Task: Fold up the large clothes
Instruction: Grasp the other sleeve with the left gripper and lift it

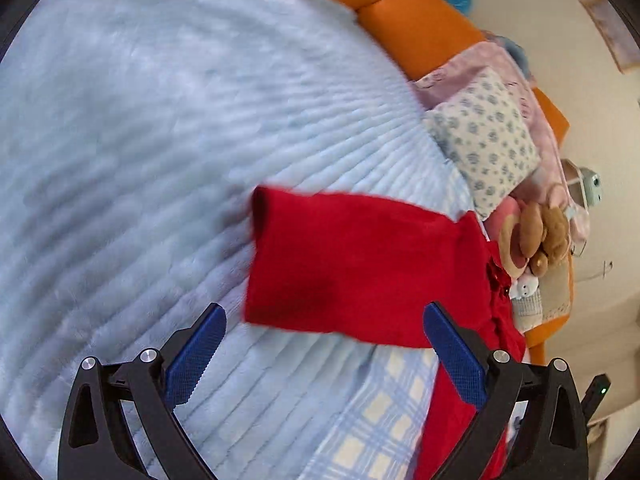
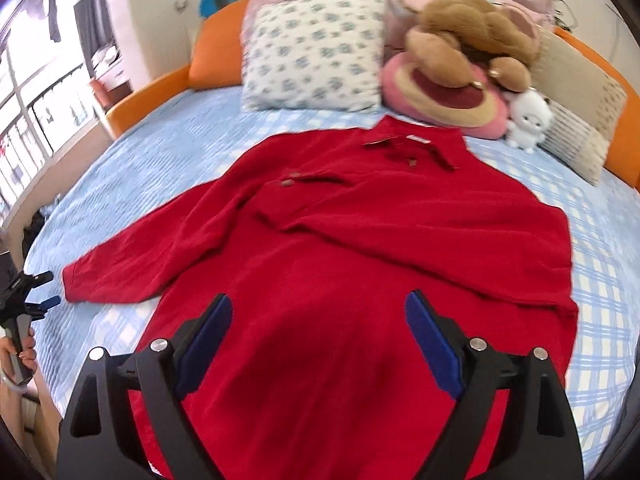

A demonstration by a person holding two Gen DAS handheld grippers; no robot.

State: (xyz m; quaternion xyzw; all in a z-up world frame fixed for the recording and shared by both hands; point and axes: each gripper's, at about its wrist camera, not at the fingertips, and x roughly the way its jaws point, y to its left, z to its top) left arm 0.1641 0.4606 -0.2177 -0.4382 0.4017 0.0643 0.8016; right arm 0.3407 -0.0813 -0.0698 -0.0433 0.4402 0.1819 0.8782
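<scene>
A home bedroom is showing here: a bed [image 2: 592,280] wearing a pale blue checked cover, an orange headboard [image 2: 216,60] curving behind it, a flowered pillow [image 2: 316,52] and plush toys [image 2: 472,40] lying against that headboard, a window [image 2: 36,112] glowing beside the bed

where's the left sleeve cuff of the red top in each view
Left wrist: the cuff sits at centre, ahead of the open left gripper.
Right wrist: the cuff is at far left, on the blue bedspread, beside the left gripper.
Shared landmark: the floral pillow.
</scene>
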